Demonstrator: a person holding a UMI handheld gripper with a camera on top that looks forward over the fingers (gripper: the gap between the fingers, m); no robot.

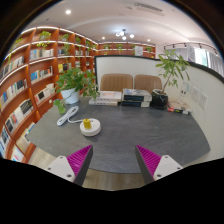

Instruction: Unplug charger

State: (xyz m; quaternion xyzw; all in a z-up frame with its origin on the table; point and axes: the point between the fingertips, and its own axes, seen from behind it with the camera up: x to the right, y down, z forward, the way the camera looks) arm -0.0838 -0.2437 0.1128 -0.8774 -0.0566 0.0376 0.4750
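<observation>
The gripper (113, 160) is held raised over the near edge of a grey table (130, 135), its jaws spread apart with nothing between them; the magenta pads (80, 158) face each other across a clear gap. This open, high stance is judged to be an approach posture, since no object is yet within reach.

A small round white item with a yellow top (91, 126) is noted on the table, well ahead of the jaws and towards the left one. A white cable (68, 116) is seen running from it towards a potted plant (72, 82) at the table's far left. This item is taken to be the charger, though its plug and socket cannot be made out.

Boxes and dark equipment (132, 98) are ranged along the far side, clear of the working area. Bookshelves (35, 65) line the left wall.
</observation>
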